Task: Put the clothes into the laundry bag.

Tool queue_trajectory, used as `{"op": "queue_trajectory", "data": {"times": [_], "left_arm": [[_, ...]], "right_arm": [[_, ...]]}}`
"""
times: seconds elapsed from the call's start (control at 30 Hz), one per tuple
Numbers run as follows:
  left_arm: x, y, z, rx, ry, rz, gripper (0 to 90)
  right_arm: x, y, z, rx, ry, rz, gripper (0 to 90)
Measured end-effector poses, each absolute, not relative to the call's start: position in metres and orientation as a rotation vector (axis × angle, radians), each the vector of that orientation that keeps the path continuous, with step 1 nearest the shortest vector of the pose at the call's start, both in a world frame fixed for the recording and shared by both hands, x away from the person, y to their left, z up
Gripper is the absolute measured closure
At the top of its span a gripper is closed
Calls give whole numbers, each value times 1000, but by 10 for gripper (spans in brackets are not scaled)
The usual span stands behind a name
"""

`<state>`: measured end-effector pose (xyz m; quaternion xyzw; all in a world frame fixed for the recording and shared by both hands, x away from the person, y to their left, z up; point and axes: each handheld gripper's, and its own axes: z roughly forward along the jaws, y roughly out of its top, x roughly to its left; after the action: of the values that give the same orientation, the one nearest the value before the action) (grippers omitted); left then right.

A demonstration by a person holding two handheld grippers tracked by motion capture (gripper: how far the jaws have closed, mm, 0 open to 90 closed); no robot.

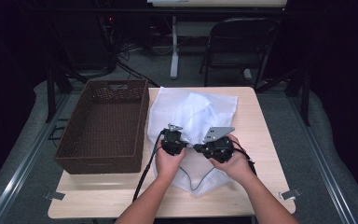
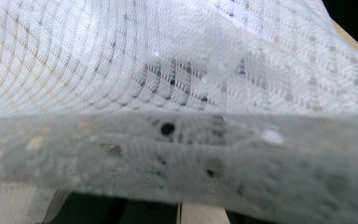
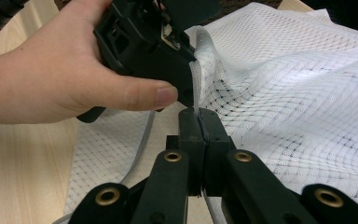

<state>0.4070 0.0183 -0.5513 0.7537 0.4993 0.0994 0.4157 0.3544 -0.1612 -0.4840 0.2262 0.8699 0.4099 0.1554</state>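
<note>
Centrally on the pale wood-grain bench lies a white mesh laundry bag; its fabric is a fine diamond-pattern net, semi-translucent, crumpled into soft folds, with a denser hemmed border along the near edge; a narrow grey-white cord or seam runs along that border in the right gripper view. The left tongs and right tongs meet nearly tip to tip over the near middle of the bag; both are fully closed, each pinching a raised ridge of the hem. The right gripper view shows the right tongs as two matte black jaws pressed flat together with the mesh edge caught at their tips, brass-coloured rivets along the linkage, and the left hand wrapped around the other black housing just beyond; the left gripper view shows the mesh at very close range, draped across the lens, blurred along the gathered band. To the left of the bag, the high view shows a dark brown woven rectangular basket with perforated walls, and a folding chair behind the bench; no legible writing is visible.
</note>
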Motion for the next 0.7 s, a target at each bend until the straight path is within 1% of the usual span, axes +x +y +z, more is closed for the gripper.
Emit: {"op": "queue_trajectory", "data": {"times": [0.27, 0.47, 0.7], "left_arm": [[406, 20, -549, 1893, 1249, 262, 883], [398, 29, -545, 1880, 1233, 258, 814], [389, 39, -535, 1876, 1209, 279, 758]], "right_arm": [[354, -163, -483, 651, 2488, 1180, 894], [353, -164, -480, 641, 2481, 1190, 894], [351, -164, -476, 631, 2473, 1198, 893]]}}
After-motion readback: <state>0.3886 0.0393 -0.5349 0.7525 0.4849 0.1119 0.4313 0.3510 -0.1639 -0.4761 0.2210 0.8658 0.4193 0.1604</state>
